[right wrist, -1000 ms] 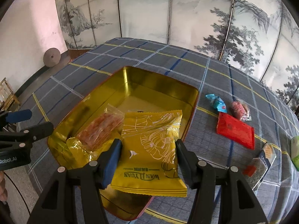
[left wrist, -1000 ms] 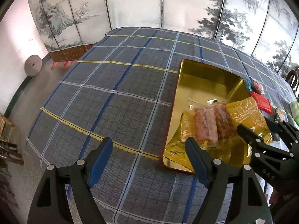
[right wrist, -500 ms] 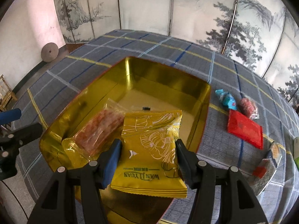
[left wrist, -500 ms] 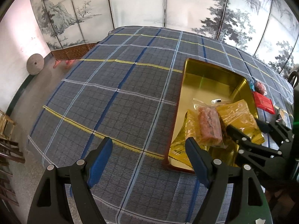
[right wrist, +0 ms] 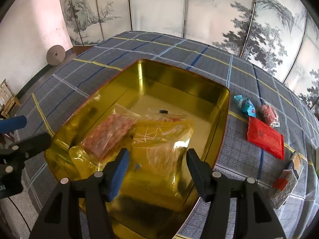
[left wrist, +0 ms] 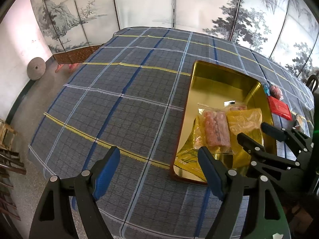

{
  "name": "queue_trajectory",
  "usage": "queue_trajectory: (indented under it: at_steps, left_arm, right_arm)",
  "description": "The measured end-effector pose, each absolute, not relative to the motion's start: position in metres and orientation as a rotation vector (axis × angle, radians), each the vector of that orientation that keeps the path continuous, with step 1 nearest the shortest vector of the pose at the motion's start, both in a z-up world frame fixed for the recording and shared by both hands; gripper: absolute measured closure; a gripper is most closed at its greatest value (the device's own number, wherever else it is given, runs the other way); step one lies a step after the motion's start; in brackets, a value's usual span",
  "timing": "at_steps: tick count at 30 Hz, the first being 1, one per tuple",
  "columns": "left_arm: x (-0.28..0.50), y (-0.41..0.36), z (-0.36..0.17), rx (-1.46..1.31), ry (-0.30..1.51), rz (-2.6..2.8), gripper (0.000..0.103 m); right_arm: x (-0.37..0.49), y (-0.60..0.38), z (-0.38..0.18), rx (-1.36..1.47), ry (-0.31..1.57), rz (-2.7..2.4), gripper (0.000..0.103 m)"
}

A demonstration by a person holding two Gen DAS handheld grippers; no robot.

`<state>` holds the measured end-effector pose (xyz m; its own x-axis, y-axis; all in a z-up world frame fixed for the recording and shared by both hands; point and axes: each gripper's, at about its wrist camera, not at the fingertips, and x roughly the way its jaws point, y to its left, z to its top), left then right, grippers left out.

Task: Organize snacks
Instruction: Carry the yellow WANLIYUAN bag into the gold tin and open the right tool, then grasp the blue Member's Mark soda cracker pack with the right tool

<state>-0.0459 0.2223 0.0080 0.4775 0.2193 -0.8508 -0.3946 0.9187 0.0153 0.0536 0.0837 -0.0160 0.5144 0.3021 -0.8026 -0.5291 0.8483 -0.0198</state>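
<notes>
Right gripper [right wrist: 157, 164] just dropped the yellow snack bag [right wrist: 159, 139] into the gold tin [right wrist: 223, 107], fingers now loose; left gripper [left wrist: 157, 171] hangs open, empty. Red packet [right wrist: 266, 137] next, probably.

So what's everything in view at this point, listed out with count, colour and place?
tin: 1, gold, on the tablecloth
yellow packet: 1, yellow, near end of the tin
clear packet: 1, pinkish-orange contents, in the tin left of the yellow packet
small packet: 1, blue, on the cloth right of the tin
round wrapped snack: 1, pink-red, beside the small packet
flat packet: 1, red, nearer than those two
boxy packet: 1, grey, orange and red, near right edge
tablecloth: 1, grey-blue checked
folding screen: 1, ink landscape, behind the table
stone disc: 1, grey, against the wall
left gripper: fingers apart, empty
right gripper: fingers either side of the yellow packet, grip unclear
</notes>
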Motion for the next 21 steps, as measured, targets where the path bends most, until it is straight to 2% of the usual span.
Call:
queue_trajectory:
  at_steps: [10,16,21]
  left_arm:
    - [-0.043,0.212,0.014,-0.193,0.990,0.365,0.025]
    - [-0.036,0.197,0.021,-0.178,0.979,0.329,0.025]
    - [-0.028,0.183,0.022,-0.168,0.977,0.294,0.024]
  right_arm:
    - [0.054,0.052,0.016,-0.183,0.851,0.482,0.042]
    - [0.075,-0.022,0.036,-0.107,0.834,0.308,0.042]
    - [0.104,-0.098,0.030,-0.051,0.895,0.096,0.042]
